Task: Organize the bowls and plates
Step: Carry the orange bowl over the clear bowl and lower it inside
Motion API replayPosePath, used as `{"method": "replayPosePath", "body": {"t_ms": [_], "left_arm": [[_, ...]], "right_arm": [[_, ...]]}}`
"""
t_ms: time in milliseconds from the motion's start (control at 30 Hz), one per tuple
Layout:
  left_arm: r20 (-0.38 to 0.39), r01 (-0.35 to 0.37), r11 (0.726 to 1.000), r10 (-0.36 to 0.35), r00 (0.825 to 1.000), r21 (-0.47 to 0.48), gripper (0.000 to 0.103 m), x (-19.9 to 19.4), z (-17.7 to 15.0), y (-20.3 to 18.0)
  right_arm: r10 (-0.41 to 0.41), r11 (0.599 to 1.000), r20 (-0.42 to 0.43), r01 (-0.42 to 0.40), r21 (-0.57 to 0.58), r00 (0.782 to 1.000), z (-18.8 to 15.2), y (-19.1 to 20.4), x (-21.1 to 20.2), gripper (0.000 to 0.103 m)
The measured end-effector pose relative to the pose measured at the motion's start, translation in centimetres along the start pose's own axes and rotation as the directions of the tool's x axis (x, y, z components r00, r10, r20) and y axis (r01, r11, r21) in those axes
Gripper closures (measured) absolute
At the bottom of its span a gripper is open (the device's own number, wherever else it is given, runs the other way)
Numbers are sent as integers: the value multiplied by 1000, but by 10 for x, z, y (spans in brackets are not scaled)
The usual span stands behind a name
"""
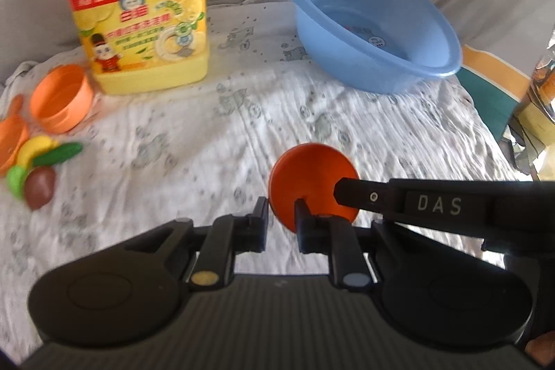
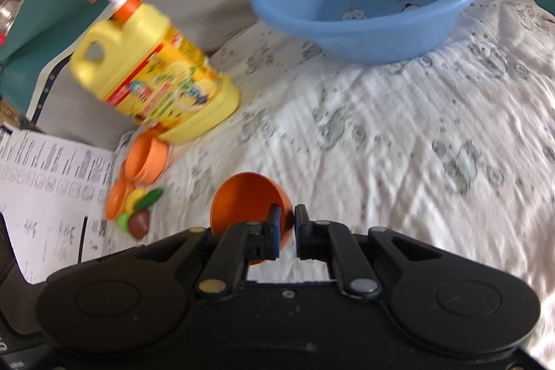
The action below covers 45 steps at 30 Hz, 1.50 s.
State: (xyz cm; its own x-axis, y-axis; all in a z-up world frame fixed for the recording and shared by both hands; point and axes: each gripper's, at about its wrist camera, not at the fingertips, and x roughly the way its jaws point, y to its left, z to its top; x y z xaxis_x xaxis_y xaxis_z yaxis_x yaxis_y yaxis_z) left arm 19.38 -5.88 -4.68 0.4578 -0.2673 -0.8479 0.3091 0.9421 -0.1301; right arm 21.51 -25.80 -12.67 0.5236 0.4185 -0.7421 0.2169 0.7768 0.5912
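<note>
My left gripper point(image 1: 281, 217) is clamped on the rim of the orange bowl point(image 1: 312, 182), which stands on edge between the pads with its outer face toward the lens; the jaws are drawn nearly together on that thin wall. My right gripper point(image 2: 287, 224) pinches the same orange bowl at another part of the rim, its jaws likewise nearly closed, and in the right wrist view the bowl's hollow opens toward ten o'clock. In the left wrist view the right gripper's finger enters from three o'clock and touches the bowl's face. The bowl is clear of the printed white cloth point(image 1: 194, 134), held between both tools at the centre of the spread. The blue basin point(image 1: 371, 23) sits at one o'clock from the bowl in the left wrist view, well apart. The yellow detergent jug point(image 1: 138, 13) stands upright at eleven o'clock. Beside the jug's base, at nine to ten o'clock, an orange cup point(image 1: 60, 97) lies tipped on its side, with toy fruit pieces point(image 1: 41, 169) just beside it. Printed paper sheets point(image 2: 45, 193) lie at nine o'clock in the right wrist view. Both views are blurred.
</note>
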Motion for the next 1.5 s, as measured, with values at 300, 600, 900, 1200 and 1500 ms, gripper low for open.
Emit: {"method": "replayPosePath", "body": {"t_ms": [300,600,900,1200,1500], "left_arm": [[24,8,1000,-8,1000,-18,88,-59,-54,1],[46,23,999,-21,999,-48,88,-100,-98,4],[59,29,999,-27,998,-43,88,-125,-137,-2],[37,38,998,-36,999,-46,88,-127,-163,-7],[7,40,998,-40,999,-52,88,-121,-178,-6]], "right_arm": [[17,999,-18,-17,-45,1000,-50,19,-41,94],[27,996,-29,-30,-82,999,-93,34,-80,94],[22,992,-34,-26,-121,999,-127,37,-104,94],[11,993,-63,-19,-119,998,-150,29,-110,92],[3,993,-103,-15,-116,995,-161,24,-106,92]]}}
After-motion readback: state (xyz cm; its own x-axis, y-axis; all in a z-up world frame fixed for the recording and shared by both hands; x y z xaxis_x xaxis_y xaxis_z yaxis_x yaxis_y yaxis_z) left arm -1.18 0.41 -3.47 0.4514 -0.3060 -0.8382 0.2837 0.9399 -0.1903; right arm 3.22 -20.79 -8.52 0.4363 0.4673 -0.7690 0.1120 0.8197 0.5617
